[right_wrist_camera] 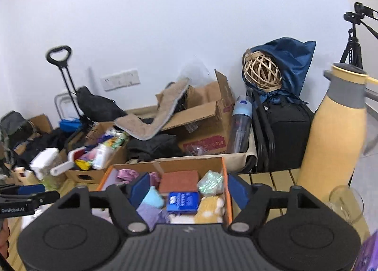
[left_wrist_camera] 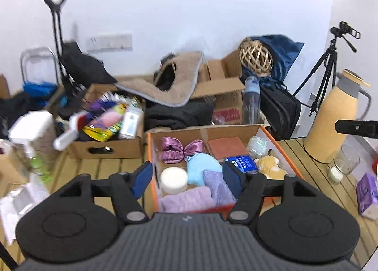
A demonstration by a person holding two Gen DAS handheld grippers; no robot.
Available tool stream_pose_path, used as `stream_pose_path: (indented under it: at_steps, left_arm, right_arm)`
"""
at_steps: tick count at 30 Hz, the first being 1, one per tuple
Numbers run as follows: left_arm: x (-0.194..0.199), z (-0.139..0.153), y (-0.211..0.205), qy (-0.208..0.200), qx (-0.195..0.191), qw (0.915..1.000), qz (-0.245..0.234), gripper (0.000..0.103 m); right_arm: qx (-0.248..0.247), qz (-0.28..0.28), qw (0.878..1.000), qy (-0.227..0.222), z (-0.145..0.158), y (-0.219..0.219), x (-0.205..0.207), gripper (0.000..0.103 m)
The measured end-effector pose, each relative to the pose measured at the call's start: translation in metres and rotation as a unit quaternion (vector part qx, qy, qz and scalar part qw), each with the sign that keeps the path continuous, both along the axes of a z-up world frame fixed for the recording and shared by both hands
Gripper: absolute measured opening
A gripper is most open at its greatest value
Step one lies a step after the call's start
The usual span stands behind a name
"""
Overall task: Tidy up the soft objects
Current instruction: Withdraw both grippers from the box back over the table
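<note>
Left wrist view had the left gripper poised above the orange box at the counter's back edge, jaws standing wide apart and gripping nothing. Right wrist view told the same story: right gripper with jaws spread wide, empty, over that same box.

Inside, the soft things sat packed close: a pink bow at the back, a rust cloth beside it, a blue plush, a lilac towel against the front wall, a yellow plush by the right wall, and a blue packet touching it. A white puck lay in the front left.

By my read, the box looked filled and the step in hand was pulling clear or going for another piece. Done well, that meant keeping both sets of jaws open and high above the rim, so no pad snagged the towel or dragged a plush out. A purple pack near the counter's right edge looked a likely next pick, just beside the glass and near the flask, so the approach should come from the front, well off that glassware.

From the left jaws, the box contents lay below and between them, apart from both pads; from the right, likewise below, untouched.
</note>
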State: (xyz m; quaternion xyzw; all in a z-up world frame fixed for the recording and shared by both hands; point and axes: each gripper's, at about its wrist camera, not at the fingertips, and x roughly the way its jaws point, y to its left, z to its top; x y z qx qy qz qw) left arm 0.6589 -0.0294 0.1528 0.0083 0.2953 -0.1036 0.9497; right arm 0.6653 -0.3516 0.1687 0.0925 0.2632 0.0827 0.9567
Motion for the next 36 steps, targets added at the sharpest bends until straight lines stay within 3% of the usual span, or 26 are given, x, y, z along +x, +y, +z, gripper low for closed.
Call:
stream_pose_path:
  at_steps: [3, 5, 7, 11, 15, 18, 21, 24, 30, 36]
  left_arm:
    - [-0.067, -0.007, 0.011, -0.040, -0.003, 0.9992, -0.001, 0.071]
    - [-0.114, -0.018, 0.016, -0.073, -0.005, 0.9973, -0.006, 0.082]
    - [-0.167, -0.033, 0.018, -0.115, 0.005, 0.9933, -0.001, 0.086]
    - [-0.263, -0.062, 0.020, -0.168, 0.013, 0.9854, 0.025, 0.099]
    - [-0.332, -0.089, 0.020, -0.170, 0.019, 0.9851, 0.020, 0.102]
    - [-0.371, -0.104, 0.026, -0.155, 0.015, 0.9877, 0.019, 0.103]
    - [-0.389, -0.107, 0.027, -0.151, 0.026, 0.9881, 0.007, 0.103]
    - [-0.390, -0.102, 0.028, -0.168, 0.022, 0.9855, 0.015, 0.103]
    - [-0.373, -0.116, 0.025, -0.141, 0.013, 0.9898, 0.021, 0.103]
    - [-0.345, -0.143, 0.016, -0.113, 0.000, 0.9935, 0.016, 0.103]
  right_arm:
    - [-0.012, 0.004, 1.000, -0.027, -0.010, 0.001, -0.054, 0.074]
    - [-0.037, 0.008, 0.997, -0.061, -0.024, 0.005, -0.103, 0.076]
    - [-0.056, 0.014, 0.994, -0.090, -0.040, 0.013, -0.151, 0.080]
    - [-0.082, 0.029, 0.990, -0.110, -0.076, 0.028, -0.237, 0.081]
    - [-0.086, 0.042, 0.989, -0.113, -0.111, 0.042, -0.313, 0.084]
    - [-0.082, 0.019, 0.992, -0.089, -0.138, 0.047, -0.361, 0.085]
    - [-0.057, 0.020, 0.996, -0.061, -0.153, 0.047, -0.385, 0.085]
    - [-0.079, 0.018, 0.994, -0.075, -0.151, 0.053, -0.393, 0.085]
    - [-0.060, -0.004, 0.994, -0.096, -0.151, 0.050, -0.387, 0.085]
    - [-0.035, -0.019, 0.996, -0.074, -0.176, 0.048, -0.359, 0.084]
